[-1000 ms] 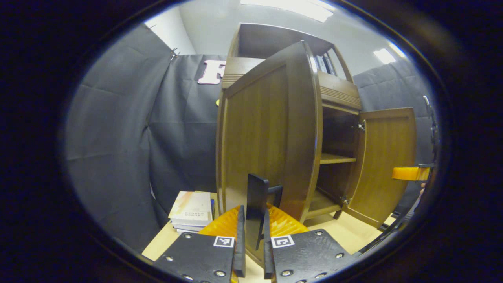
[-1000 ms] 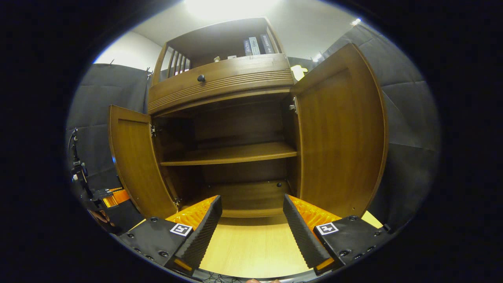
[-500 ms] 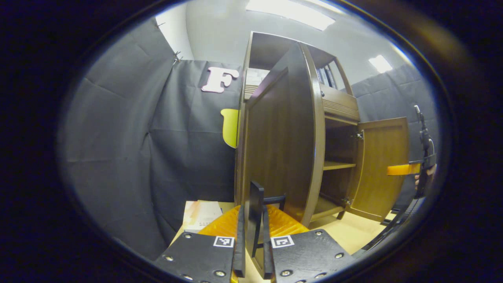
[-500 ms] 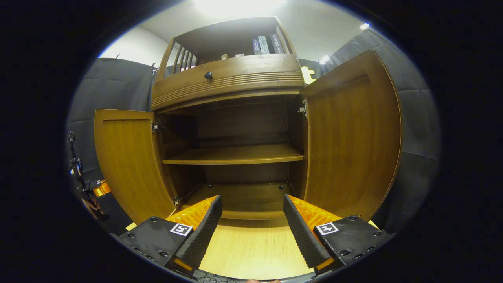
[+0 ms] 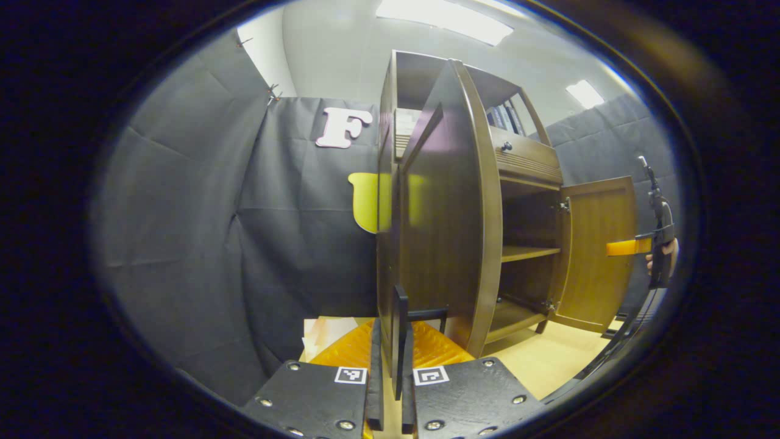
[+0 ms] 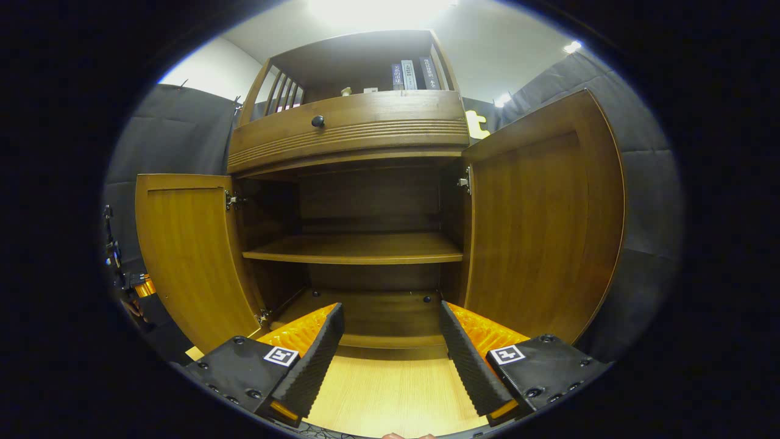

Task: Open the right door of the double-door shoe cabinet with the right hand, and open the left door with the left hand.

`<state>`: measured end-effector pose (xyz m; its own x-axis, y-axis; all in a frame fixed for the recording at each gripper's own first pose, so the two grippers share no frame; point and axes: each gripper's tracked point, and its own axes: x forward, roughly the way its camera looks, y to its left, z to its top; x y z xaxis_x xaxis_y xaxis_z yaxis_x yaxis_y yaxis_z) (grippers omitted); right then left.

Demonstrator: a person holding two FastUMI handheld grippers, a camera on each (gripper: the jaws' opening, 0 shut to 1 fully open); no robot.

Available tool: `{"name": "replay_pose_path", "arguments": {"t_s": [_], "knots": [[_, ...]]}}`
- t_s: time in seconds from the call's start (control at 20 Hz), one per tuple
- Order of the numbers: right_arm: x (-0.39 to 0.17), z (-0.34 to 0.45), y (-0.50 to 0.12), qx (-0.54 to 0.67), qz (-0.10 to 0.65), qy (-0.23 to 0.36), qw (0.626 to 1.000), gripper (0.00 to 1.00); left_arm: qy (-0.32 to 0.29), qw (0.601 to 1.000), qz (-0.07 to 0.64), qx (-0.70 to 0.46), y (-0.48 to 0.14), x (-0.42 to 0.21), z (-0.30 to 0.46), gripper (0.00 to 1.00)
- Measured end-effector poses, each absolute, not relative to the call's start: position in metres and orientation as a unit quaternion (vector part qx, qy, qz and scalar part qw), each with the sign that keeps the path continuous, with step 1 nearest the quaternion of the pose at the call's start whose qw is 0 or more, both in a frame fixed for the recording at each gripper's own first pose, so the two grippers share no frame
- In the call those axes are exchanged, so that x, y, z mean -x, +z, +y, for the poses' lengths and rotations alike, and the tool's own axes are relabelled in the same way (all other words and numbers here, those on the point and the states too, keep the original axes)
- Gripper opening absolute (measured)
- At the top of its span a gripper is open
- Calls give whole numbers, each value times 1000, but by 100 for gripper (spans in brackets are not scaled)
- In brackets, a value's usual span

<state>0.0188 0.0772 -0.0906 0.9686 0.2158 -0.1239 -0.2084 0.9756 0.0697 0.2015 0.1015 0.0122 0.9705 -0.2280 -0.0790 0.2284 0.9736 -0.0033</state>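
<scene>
Left gripper view: left gripper point(image 5: 390, 390) has its 2 fingers pinched narrow on the black handle point(image 5: 400, 332) of the left door point(image 5: 448, 207), which stands edge-on straight ahead, long axis vertical, swung well out from the shoe cabinet point(image 5: 527, 164). Right gripper view: right gripper point(image 6: 390, 356) fingers wide, holding nothing; right door point(image 6: 542, 225) is wide open to the right, near the right finger, so likely only letting go of the handle remains.

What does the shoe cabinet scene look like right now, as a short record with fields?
left door: open, swung wide
right door: open
left tongs: shut on the left door's black handle
right tongs: open, holding nothing, facing the cabinet
middle shelf: bare
top shelf: a few upright books
</scene>
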Motion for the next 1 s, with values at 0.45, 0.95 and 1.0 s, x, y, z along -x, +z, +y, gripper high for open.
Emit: {"name": "replay_pose_path", "arguments": {"t_s": [0.45,0.95,1.0], "knots": [[-26,51,-77,-34,52,89,994,98,-61,997,52,-18,14,-198,116,13],[-31,32,-76,-34,69,102,992,94,77,995,55,-14,47,-94,148,96],[-31,28,-75,-29,68,98,992,98,87,995,50,-19,57,-85,142,96]]}}
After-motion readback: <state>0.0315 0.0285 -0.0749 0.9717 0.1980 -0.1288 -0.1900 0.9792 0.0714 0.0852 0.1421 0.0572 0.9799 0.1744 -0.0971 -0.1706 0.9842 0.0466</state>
